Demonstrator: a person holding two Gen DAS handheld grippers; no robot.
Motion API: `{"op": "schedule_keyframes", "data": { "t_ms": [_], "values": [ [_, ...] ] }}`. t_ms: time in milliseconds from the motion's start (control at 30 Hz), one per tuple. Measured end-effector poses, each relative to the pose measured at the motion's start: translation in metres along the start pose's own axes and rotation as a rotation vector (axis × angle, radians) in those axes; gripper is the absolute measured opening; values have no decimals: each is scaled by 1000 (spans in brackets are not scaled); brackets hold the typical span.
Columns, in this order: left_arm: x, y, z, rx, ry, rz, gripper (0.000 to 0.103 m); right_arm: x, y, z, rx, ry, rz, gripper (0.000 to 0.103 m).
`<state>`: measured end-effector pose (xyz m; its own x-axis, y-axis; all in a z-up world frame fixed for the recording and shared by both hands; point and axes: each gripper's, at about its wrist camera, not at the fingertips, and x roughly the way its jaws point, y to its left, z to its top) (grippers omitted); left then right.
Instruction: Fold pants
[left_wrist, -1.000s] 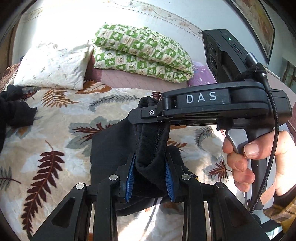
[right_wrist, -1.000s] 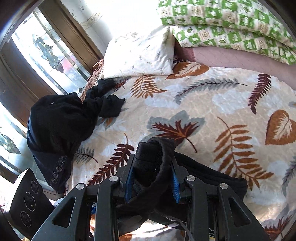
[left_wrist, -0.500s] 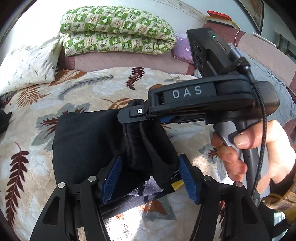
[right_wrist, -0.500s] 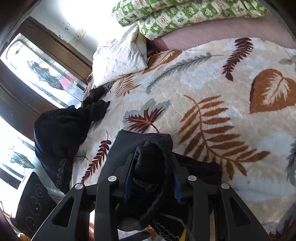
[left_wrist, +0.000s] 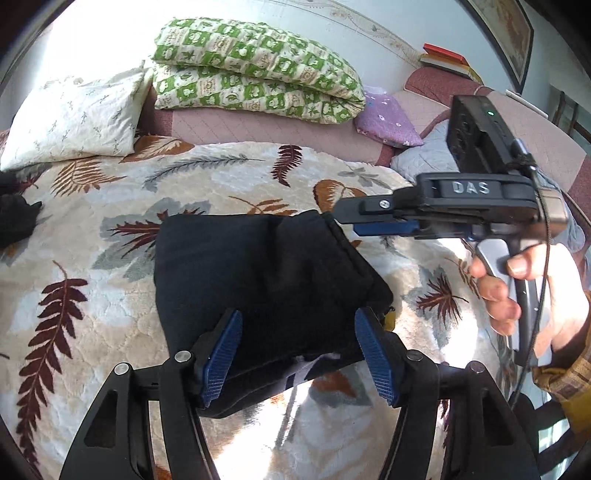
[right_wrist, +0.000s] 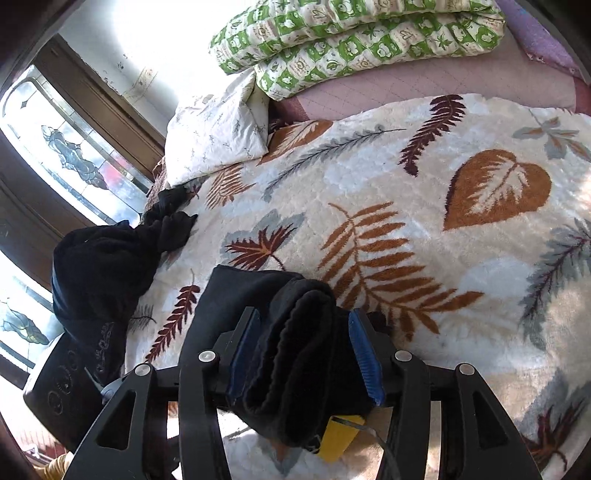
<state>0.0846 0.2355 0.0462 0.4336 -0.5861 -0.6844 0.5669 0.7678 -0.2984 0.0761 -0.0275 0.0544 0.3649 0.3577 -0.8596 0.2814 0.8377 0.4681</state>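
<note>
The black pants (left_wrist: 258, 280) lie folded in a thick rectangle on the leaf-patterned blanket (left_wrist: 92, 288). My left gripper (left_wrist: 299, 354) is open, its blue pads spread over the fold's near edge and holding nothing. My right gripper (left_wrist: 369, 221) shows in the left wrist view at the fold's far right corner. In the right wrist view the right gripper (right_wrist: 303, 354) has its blue pads against a bunched roll of the pants (right_wrist: 295, 350), gripping it loosely.
A pile of other dark clothes (right_wrist: 99, 280) lies at the bed's left edge by the window. A white pillow (left_wrist: 70, 118) and a green checked quilt (left_wrist: 258, 70) lie at the head of the bed. A yellow tag (right_wrist: 336, 435) shows under the pants.
My left gripper has opened and let go of the pants, which dropped flat onto the blanket. The right gripper has moved right to the fold's corner and widened a little.
</note>
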Motion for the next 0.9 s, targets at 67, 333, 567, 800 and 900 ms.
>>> {"op": "schedule_keyframes", "data": {
  "t_ms": [67,333,567,800,900],
  "values": [
    [-1,4,0,-26,1,18,61,1,11,-7,-16,19,10,52],
    [4,-7,6,-37,16,40,60,24,20,-33,-46,99,-103,13],
    [20,3,5,-68,71,65,58,9,5,-37,15,86,-90,13],
    [29,-4,2,-29,94,91,58,30,-27,-50,124,79,-53,15],
    [10,4,7,-68,52,55,58,20,-17,-48,79,51,-110,42]
  ]
}}
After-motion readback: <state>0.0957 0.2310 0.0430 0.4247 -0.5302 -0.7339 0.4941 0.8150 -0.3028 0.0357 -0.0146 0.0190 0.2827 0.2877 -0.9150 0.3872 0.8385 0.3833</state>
